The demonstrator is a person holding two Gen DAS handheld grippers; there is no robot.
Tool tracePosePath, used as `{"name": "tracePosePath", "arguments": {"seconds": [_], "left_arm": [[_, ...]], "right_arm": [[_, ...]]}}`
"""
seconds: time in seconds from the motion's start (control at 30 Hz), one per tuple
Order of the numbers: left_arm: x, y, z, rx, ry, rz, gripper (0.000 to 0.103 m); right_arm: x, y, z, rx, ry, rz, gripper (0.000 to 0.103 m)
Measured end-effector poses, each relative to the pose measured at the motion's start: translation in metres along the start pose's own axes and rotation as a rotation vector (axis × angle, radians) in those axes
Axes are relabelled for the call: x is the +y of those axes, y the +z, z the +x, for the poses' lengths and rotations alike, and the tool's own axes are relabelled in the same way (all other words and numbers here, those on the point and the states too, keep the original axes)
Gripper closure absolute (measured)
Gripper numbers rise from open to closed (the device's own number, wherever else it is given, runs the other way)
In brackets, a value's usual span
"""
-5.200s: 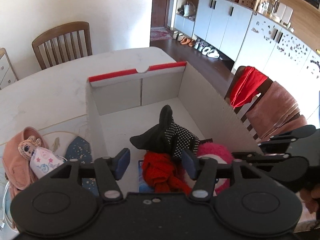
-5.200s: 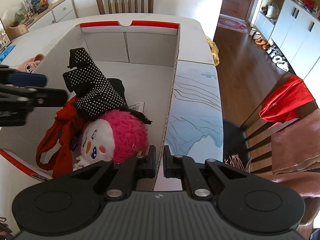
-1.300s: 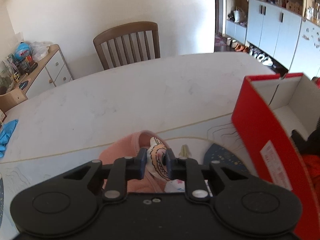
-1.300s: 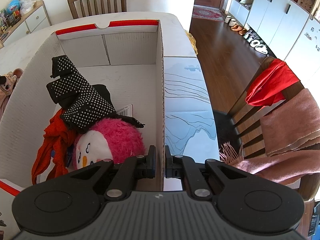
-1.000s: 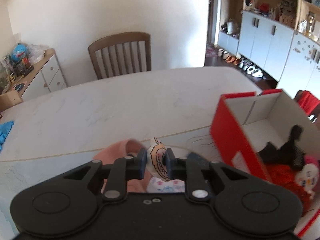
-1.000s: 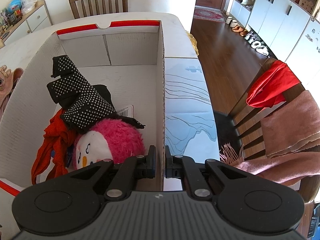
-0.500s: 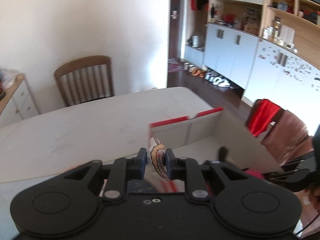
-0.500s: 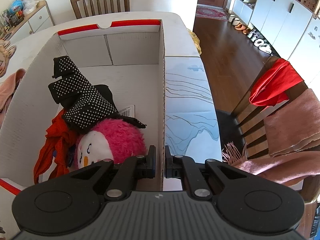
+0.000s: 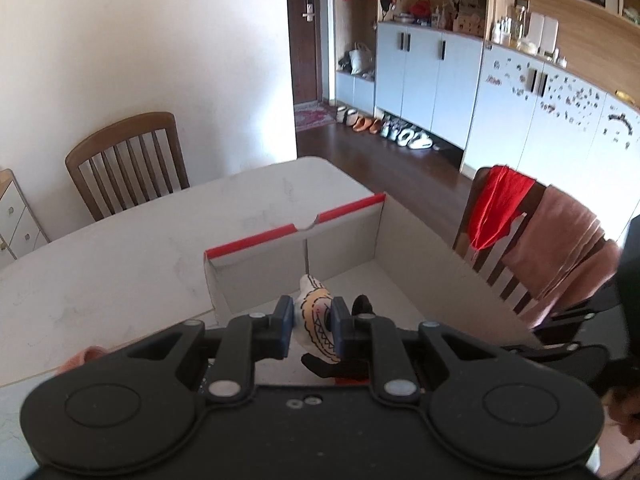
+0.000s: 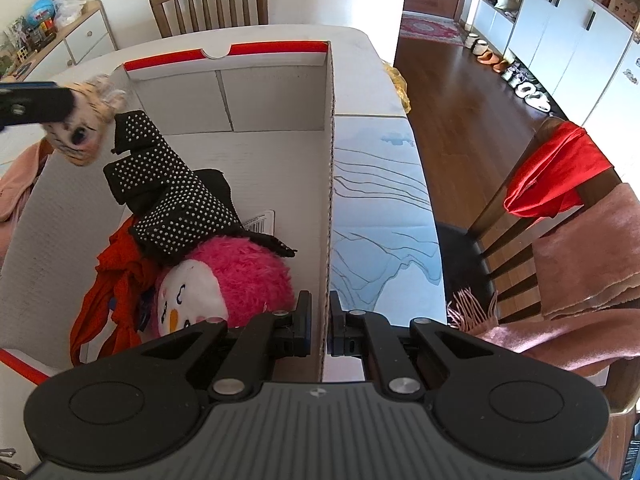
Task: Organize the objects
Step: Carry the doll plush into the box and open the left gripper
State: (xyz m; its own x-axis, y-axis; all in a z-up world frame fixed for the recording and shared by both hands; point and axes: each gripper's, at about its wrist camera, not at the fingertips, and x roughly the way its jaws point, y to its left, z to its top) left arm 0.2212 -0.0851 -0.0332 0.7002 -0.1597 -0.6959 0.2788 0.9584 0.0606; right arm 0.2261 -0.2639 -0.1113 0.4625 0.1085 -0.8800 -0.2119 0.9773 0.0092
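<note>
Right-wrist view: my left tool [image 10: 60, 98] gripped the doll [image 10: 82, 136] at 10 o'clock over the box [image 10: 326, 184]; plush [image 10: 224, 284], gloves [image 10: 176, 204] already inside; right tool [image 10: 319, 330] pinched its wall.

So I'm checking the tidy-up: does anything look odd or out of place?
Nothing damaged or spilled. A pink cloth lies outside the box on the table, and the doll hangs over the box in the left gripper.
</note>
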Motion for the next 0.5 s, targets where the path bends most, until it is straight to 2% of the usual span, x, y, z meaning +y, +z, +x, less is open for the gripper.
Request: {"name": "tracePosePath", "arguments": {"seconds": [0.13,0.5], "left_arm": [[-0.006,-0.002,0.018,0.034,0.041,0.021,0.084],[-0.024,-0.01,0.053,0.14,0.068,0.098,0.084]], "right_arm": [[0.001,-0.001,0.0,-0.001,0.005,-0.017,0.097],[0.002,-0.003,-0.002,-0.002,0.013,-0.04,0.097]]}}
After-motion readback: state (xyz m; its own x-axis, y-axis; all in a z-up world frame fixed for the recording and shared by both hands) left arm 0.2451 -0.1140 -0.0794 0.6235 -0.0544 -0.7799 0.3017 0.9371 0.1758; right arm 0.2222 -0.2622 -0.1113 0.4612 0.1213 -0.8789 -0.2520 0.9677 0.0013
